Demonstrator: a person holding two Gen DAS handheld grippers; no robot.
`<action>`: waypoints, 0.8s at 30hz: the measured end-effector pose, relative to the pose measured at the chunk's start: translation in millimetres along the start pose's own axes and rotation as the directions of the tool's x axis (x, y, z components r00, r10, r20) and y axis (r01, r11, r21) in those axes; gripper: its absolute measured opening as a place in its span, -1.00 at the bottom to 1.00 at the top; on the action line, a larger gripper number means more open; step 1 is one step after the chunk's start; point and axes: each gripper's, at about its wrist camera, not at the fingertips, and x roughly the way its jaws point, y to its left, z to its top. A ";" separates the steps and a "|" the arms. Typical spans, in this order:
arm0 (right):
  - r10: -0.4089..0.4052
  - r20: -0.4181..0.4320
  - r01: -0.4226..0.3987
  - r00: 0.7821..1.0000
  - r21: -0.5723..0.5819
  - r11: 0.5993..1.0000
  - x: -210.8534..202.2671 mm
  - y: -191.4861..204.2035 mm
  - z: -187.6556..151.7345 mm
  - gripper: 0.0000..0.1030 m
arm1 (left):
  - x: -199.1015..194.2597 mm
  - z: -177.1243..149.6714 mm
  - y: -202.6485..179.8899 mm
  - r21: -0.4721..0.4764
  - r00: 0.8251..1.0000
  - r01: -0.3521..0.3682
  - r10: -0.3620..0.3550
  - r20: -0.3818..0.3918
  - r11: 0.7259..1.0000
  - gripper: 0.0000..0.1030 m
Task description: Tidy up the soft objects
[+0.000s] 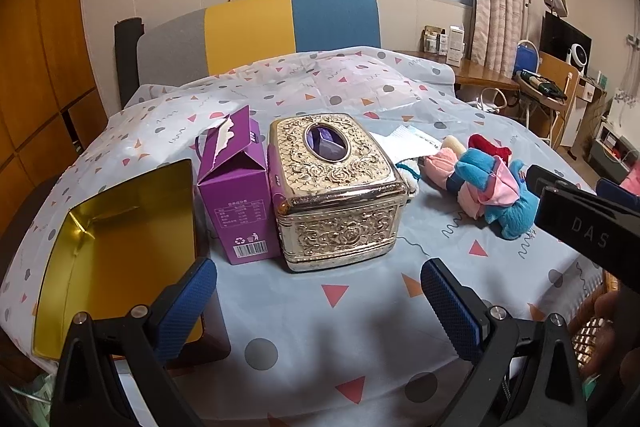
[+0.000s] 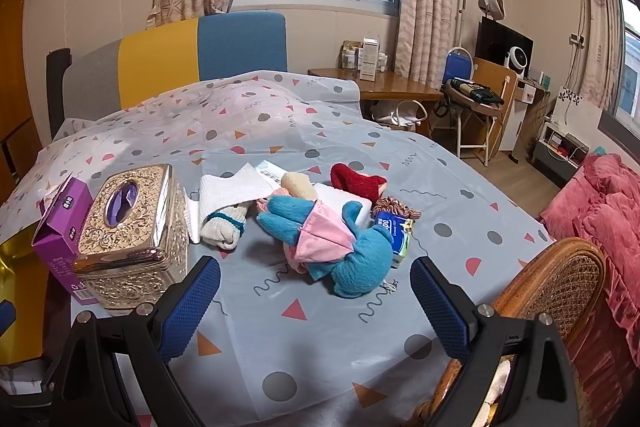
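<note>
Left gripper (image 1: 318, 301) spread above cloth (image 1: 320, 327), right gripper (image 2: 316, 301) spread, empty, near blue plush (image 2: 352, 259), sock (image 2: 222, 227) left, tissue box (image 2: 132, 235) far left, gold tin (image 1: 120, 247) beside carton (image 1: 236, 195)

The counter (image 2: 320, 327) is covered in pale blue cloth printed with pink triangles, grey dots and squiggles. A blue plush toy (image 2: 352, 259) with a pink piece, a red sock (image 2: 356, 181), a gold embossed tissue box (image 1: 340, 187) and a purple carton (image 1: 236, 187) are seen.
</note>
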 end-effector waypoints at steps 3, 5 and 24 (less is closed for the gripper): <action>-0.002 0.001 0.002 1.000 0.004 1.000 0.9 -2.4 0.6 0.90 | 1.4 0.0 -1.8 0.005 1.000 0.003 -0.003 -0.005 1.000 0.99; -0.003 0.000 0.003 1.000 0.007 1.000 2.0 -3.6 0.7 0.90 | 2.3 -0.4 -3.0 0.008 1.000 0.006 -0.006 -0.008 1.000 0.99; -0.019 -0.066 0.035 0.998 0.242 0.970 25.0 -134.2 33.6 0.90 | 47.2 25.4 -62.8 0.107 0.866 0.469 -0.433 -0.248 0.877 0.99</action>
